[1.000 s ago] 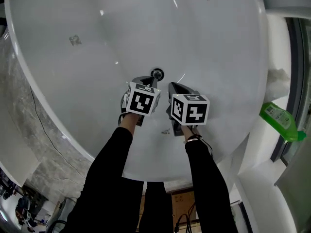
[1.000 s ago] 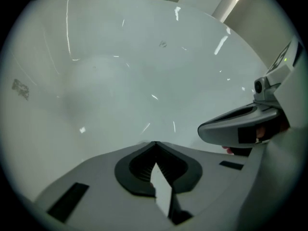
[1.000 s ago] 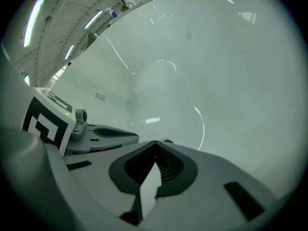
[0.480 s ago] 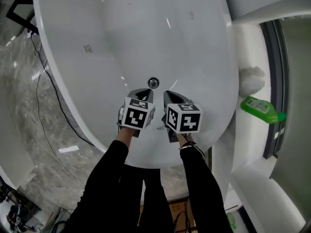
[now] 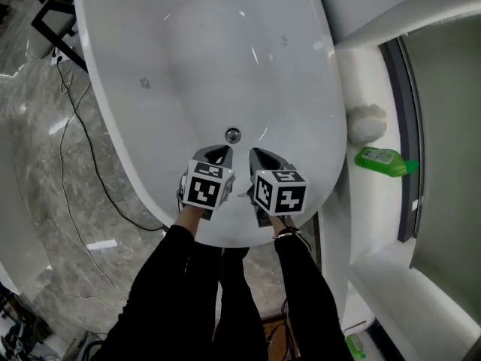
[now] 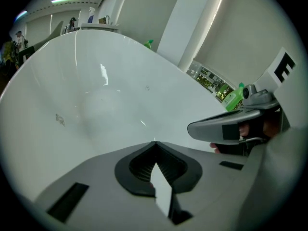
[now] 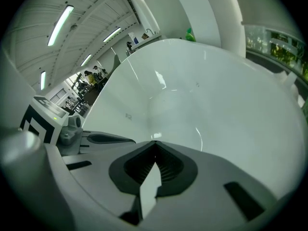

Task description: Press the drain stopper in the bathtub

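The round chrome drain stopper (image 5: 233,134) sits in the floor of the white oval bathtub (image 5: 150,59), near its closer end. My left gripper (image 5: 219,153) and right gripper (image 5: 261,156) hang side by side above the tub, just short of the stopper and to either side of it. Both are shut with nothing held. In the left gripper view the jaws meet at a point (image 6: 154,142), and the right gripper (image 6: 226,126) shows beside it. The right gripper (image 7: 155,142) is shut the same way. Neither gripper view shows the stopper.
A green bottle (image 5: 383,160) lies on the white ledge (image 5: 353,74) right of the tub, with a white wad (image 5: 366,120) beside it. A black cable (image 5: 83,156) runs over the marble floor at the left. A dark stand (image 5: 56,6) is at the top left.
The head view has pulled back, so the tub looks smaller and more floor shows. Both grippers stay shut and side by side, a little farther from the stopper.
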`<control>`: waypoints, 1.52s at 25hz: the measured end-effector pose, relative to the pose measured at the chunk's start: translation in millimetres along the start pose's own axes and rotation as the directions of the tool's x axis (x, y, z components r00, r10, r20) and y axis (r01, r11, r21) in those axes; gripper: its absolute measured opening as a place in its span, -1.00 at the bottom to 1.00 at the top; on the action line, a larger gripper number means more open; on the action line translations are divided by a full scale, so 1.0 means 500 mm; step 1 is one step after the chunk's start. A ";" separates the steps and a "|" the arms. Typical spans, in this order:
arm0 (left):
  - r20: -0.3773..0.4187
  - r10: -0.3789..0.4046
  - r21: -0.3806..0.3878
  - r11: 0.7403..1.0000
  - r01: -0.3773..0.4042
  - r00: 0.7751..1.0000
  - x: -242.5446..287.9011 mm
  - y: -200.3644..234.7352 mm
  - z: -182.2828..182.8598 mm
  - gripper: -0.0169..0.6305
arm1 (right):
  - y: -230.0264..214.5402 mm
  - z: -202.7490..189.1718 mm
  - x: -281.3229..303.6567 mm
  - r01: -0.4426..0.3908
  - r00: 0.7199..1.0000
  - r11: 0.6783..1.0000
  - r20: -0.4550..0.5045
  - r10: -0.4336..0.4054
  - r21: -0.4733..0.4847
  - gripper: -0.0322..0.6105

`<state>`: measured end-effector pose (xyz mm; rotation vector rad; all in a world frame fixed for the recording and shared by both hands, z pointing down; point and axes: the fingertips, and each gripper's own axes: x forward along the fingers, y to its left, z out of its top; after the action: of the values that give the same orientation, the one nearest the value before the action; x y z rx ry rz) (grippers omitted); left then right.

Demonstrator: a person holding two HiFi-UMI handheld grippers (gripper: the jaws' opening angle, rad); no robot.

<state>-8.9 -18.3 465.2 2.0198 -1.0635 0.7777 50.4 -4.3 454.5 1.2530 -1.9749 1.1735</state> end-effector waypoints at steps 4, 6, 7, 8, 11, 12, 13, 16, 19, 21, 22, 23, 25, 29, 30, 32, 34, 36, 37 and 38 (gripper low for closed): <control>0.028 -0.004 0.010 1.000 0.003 1.000 -0.039 -0.024 0.013 -0.92 | 0.016 0.006 -0.037 0.005 1.000 1.000 0.022 -0.005 -0.001 -0.91; 0.039 -0.006 0.013 1.000 0.005 0.999 -0.056 -0.033 0.017 -0.92 | 0.026 0.009 -0.054 0.007 0.999 1.000 0.032 -0.007 -0.004 -0.91; 0.042 -0.007 0.014 1.000 0.006 0.999 -0.063 -0.038 0.018 -0.92 | 0.030 0.009 -0.060 0.007 0.999 1.000 0.036 -0.006 -0.006 -0.91; 0.046 -0.008 0.015 1.000 0.007 0.999 -0.070 -0.042 0.019 -0.92 | 0.034 0.007 -0.065 0.004 0.999 1.000 0.039 -0.004 -0.007 -0.91; 0.057 -0.011 0.015 1.000 0.010 0.998 -0.092 -0.051 0.022 -0.92 | 0.046 -0.001 -0.075 -0.007 0.999 1.000 0.047 0.007 -0.012 -0.91; 0.061 -0.010 0.014 1.000 0.010 0.998 -0.099 -0.053 0.024 -0.92 | 0.050 -0.002 -0.080 -0.007 0.999 1.000 0.050 0.008 -0.014 -0.91; 0.067 -0.010 0.012 1.000 0.009 0.998 -0.107 -0.054 0.025 -0.92 | 0.055 -0.001 -0.086 -0.004 0.999 1.000 0.054 0.004 -0.014 -0.91; 0.086 -0.006 0.011 1.000 0.005 0.996 -0.129 -0.057 0.030 -0.92 | 0.065 0.001 -0.106 0.003 0.998 1.000 0.068 -0.002 -0.015 -0.91; 0.096 -0.001 0.020 1.000 -0.001 0.995 -0.149 -0.060 0.031 -0.92 | 0.073 -0.002 -0.120 -0.002 0.996 1.000 0.086 0.004 -0.025 -0.91; 0.103 0.003 0.028 1.000 -0.006 0.995 -0.162 -0.061 0.030 -0.92 | 0.081 0.000 -0.133 -0.002 0.995 0.999 0.097 0.005 -0.034 -0.91; 0.107 0.004 0.029 1.000 -0.007 0.994 -0.169 -0.062 0.028 -0.92 | 0.084 -0.001 -0.138 -0.004 0.995 0.999 0.101 0.007 -0.039 -0.91; 0.111 0.005 0.026 1.000 -0.008 0.994 -0.176 -0.063 0.026 -0.92 | 0.086 -0.005 -0.141 -0.007 0.995 0.999 0.103 0.012 -0.044 -0.91; 0.119 0.007 0.016 1.000 -0.009 0.993 -0.189 -0.065 0.019 -0.92 | 0.088 -0.014 -0.146 -0.017 0.994 0.999 0.108 0.022 -0.050 -0.91; 0.124 0.013 0.003 1.000 -0.013 0.992 -0.215 -0.066 -0.001 -0.92 | 0.098 -0.014 -0.168 -0.012 0.992 0.999 0.127 0.019 -0.051 -0.91; 0.126 0.014 0.002 1.000 -0.014 0.992 -0.221 -0.067 -0.005 -0.92 | 0.100 -0.012 -0.175 -0.010 0.991 0.999 0.133 0.016 -0.051 -0.91; 0.129 0.015 0.000 1.000 -0.015 0.992 -0.230 -0.070 -0.011 -0.92 | 0.105 -0.014 -0.184 -0.010 0.990 0.998 0.142 0.018 -0.055 -0.91; 0.136 0.016 0.000 1.000 -0.016 0.991 -0.238 -0.072 -0.014 -0.92 | 0.110 -0.020 -0.190 -0.013 0.989 0.998 0.148 0.021 -0.059 -0.91; 0.146 0.018 0.003 1.000 -0.018 0.989 -0.247 -0.073 -0.014 -0.92 | 0.115 -0.027 -0.195 -0.015 0.988 0.998 0.152 0.024 -0.061 -0.91; 0.151 0.019 0.004 1.000 -0.020 0.988 -0.253 -0.073 -0.015 -0.92 | 0.118 -0.031 -0.198 -0.016 0.988 0.998 0.154 0.025 -0.062 -0.91; 0.156 0.021 0.004 1.000 -0.022 0.987 -0.258 -0.073 -0.015 -0.92 | 0.121 -0.035 -0.201 -0.017 0.987 0.998 0.157 0.027 -0.063 -0.91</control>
<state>-40.7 58.1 359.3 2.1050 -1.1741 0.6423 39.5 68.0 361.1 1.3313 -2.1273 1.0439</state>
